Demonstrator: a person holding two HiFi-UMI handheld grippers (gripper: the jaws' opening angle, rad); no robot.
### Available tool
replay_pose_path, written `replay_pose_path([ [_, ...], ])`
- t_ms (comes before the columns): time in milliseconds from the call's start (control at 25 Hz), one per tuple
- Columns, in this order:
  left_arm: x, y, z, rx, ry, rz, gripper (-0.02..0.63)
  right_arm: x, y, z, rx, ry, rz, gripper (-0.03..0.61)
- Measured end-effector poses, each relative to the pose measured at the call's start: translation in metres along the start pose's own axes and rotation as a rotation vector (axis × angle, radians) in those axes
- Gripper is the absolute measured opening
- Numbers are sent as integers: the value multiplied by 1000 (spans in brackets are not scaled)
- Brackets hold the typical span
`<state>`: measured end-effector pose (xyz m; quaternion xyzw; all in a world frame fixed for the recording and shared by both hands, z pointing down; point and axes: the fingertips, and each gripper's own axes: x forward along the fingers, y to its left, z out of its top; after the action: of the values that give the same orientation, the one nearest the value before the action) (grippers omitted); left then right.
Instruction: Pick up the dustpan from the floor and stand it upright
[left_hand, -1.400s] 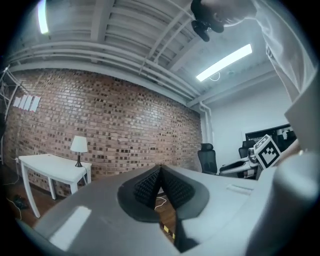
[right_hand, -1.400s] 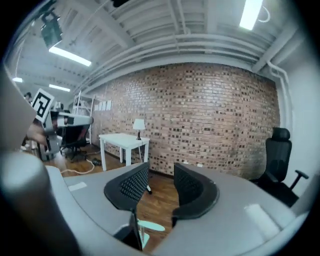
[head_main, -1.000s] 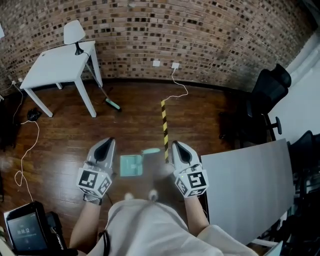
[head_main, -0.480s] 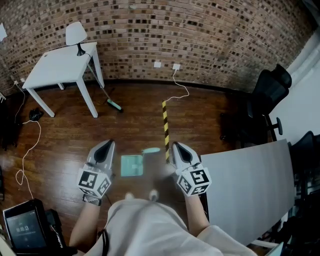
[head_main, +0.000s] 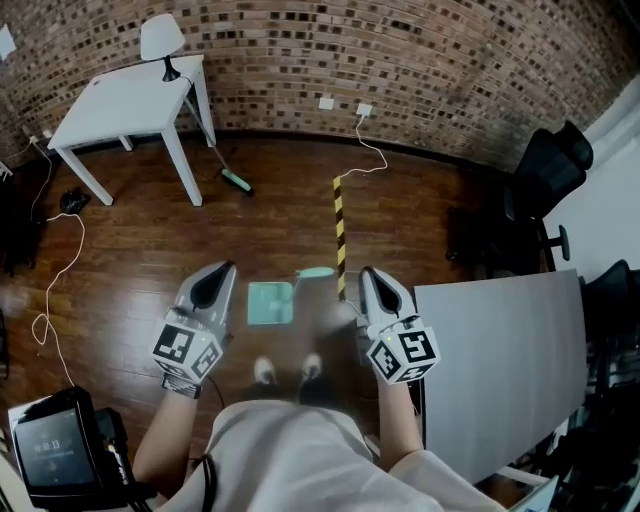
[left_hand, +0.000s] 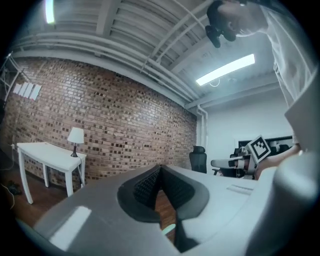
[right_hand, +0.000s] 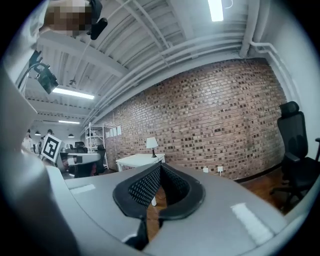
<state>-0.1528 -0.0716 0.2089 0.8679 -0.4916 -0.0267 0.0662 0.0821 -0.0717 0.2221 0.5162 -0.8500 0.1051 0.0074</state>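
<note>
Shoes (head_main: 264, 371) nearest. Left gripper (head_main: 218, 276): fingers pressed together, nothing between. Right gripper (head_main: 371, 280): fingers likewise pressed together, empty. Teal dustpan (head_main: 270, 302) flat on wooden floor (head_main: 120, 260), seen between both grippers, untouched. Beyond: striped tape (head_main: 340, 225), brick wall (head_main: 450, 70).

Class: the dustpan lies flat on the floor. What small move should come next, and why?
Probably lower the right gripper toward the dustpan handle, opening its jaws: it and the left gripper are shut and empty, held above the floor.
</note>
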Motion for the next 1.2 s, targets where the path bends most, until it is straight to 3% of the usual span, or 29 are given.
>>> replay_pose_path([
  [120, -16, -6, -3, 1, -10, -28, 0, -12, 11, -6, -15, -9, -15, 14],
  [400, -74, -45, -6, -5, -20, 11, 0, -77, 38, -8, -18, -40, 13, 14],
  [720, -190, -167, 3, 36, -79, 15, 0, -225, 90, -3, -48, -109, 76, 14],
  [1040, -318, -274, -30, 1, -17, 69, 0, -387, 133, -46, -24, -24, 94, 14],
  [1200, -350, -302, -32, 25, -11, 63, 0, -433, 142, -56, 8, -23, 87, 14],
])
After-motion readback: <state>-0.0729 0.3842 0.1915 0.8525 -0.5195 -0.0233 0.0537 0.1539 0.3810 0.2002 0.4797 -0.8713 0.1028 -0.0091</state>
